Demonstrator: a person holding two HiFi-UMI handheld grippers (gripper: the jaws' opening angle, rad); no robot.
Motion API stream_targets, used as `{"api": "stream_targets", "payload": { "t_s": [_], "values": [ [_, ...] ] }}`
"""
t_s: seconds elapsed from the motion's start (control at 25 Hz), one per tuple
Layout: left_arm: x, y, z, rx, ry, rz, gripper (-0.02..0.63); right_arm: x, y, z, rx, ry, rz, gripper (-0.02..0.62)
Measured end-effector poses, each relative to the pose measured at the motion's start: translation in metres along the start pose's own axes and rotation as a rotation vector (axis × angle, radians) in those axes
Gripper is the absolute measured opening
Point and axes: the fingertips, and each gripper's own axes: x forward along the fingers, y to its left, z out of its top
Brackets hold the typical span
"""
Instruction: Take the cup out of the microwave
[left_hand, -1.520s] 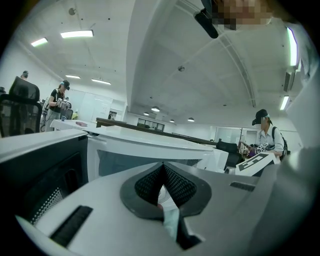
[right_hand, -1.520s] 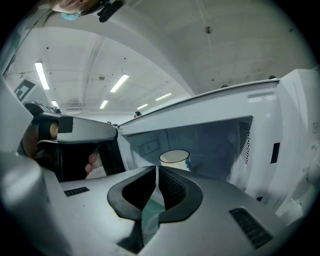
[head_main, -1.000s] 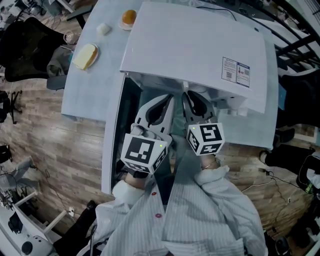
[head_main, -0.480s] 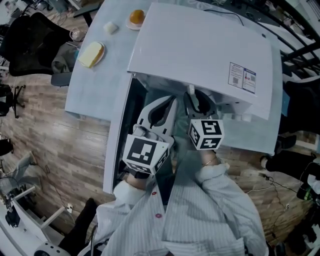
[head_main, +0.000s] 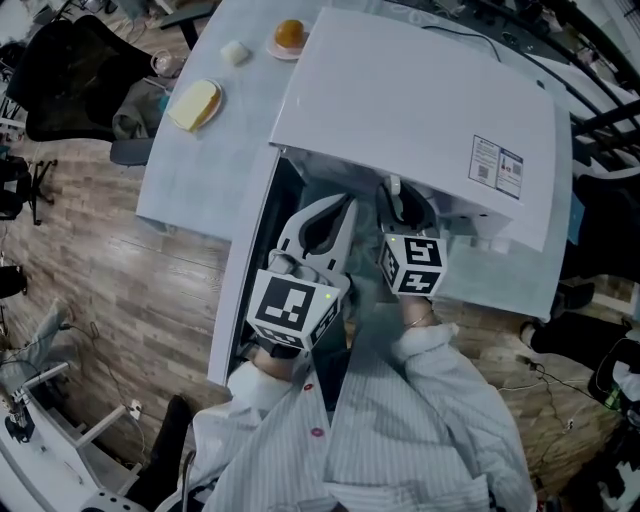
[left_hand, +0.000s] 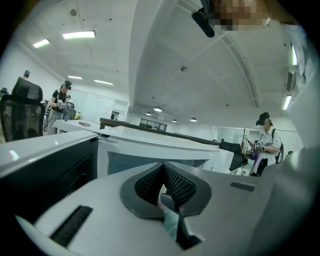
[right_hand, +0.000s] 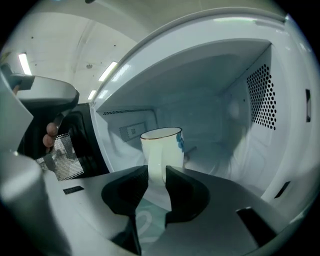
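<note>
On the left, the bench (head_main: 185, 175) carries a piece of yellow food (head_main: 196, 104) near its far edge. Beside it stands the white microwave (head_main: 420, 110), whose door (head_main: 243, 275) hangs open on the left side. The left hand-held gripper (head_main: 330, 205) sits in front of the opening, just right of the door. Its own view shows its jaws (left_hand: 162, 167) drawn together with nothing between them. Next to it, the right hand-held gripper (head_main: 402, 205) reaches under the microwave's top into the cavity. Its jaws (right_hand: 157, 172) have just been opening and stand wide. The near side of the white cup (right_hand: 162, 147) shows in the gap between them. The cup stands upright on the microwave floor, left of the perforated wall (right_hand: 262, 95).
</note>
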Motion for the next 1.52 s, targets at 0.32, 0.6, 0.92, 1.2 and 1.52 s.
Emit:
{"api": "stream_targets", "payload": {
  "t_s": [0.32,0.6,0.92,1.2,1.52],
  "values": [
    [-0.003,0.003,-0.002,-0.001,0.005,0.005,0.009,0.0,-0.002,-0.002,-0.08,0.003,-0.038,0.095],
    [-0.006,0.004,-0.001,0.0,0.002,0.005,0.009,-0.008,-0.001,0.007,-0.065,-0.041,-0.029,0.091],
    [-0.009,0.001,0.002,0.0,-0.01,-0.003,0.009,-0.019,0.002,0.018,-0.028,-0.087,-0.021,0.091],
    [-0.011,0.0,0.009,0.004,-0.026,-0.009,0.009,-0.028,0.006,0.026,0.051,-0.109,0.003,0.091],
    [-0.014,-0.002,0.017,0.006,-0.043,-0.019,0.009,-0.039,0.014,0.042,0.108,-0.148,0.038,0.089]
  ]
}}
